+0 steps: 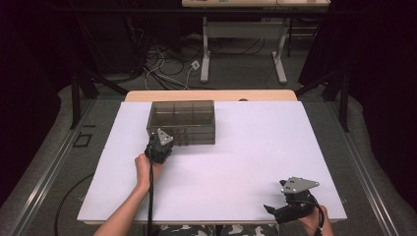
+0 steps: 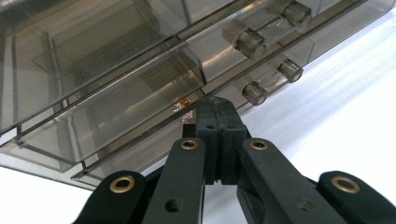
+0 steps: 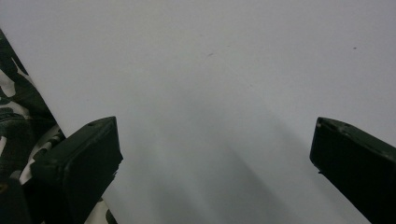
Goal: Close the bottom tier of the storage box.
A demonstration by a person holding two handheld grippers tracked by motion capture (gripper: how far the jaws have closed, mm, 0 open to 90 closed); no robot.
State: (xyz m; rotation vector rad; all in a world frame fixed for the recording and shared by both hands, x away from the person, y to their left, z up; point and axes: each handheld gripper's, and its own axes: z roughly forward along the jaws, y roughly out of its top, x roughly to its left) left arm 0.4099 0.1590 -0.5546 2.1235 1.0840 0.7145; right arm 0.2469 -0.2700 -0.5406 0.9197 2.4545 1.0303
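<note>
A smoky clear plastic compartment box [image 1: 182, 120] stands with its lid down at the back left of the white table [image 1: 255, 147]. My left gripper [image 1: 165, 139] is at the box's front wall. In the left gripper view its jaws are pressed together, and the left gripper [image 2: 215, 105] touches the seam on the front of the box [image 2: 116, 70]. I see nothing between the pads. My right gripper [image 1: 271, 210] rests near the table's front right edge. There the right gripper [image 3: 212, 140] stands wide open over the bare tabletop.
Short clear round pegs [image 2: 254, 92] stick out of the box front to the right of my left jaws. Camouflage trousers [image 3: 14, 112] show past the table's near edge. Desk legs and cables [image 1: 206, 59] lie on the floor beyond the table.
</note>
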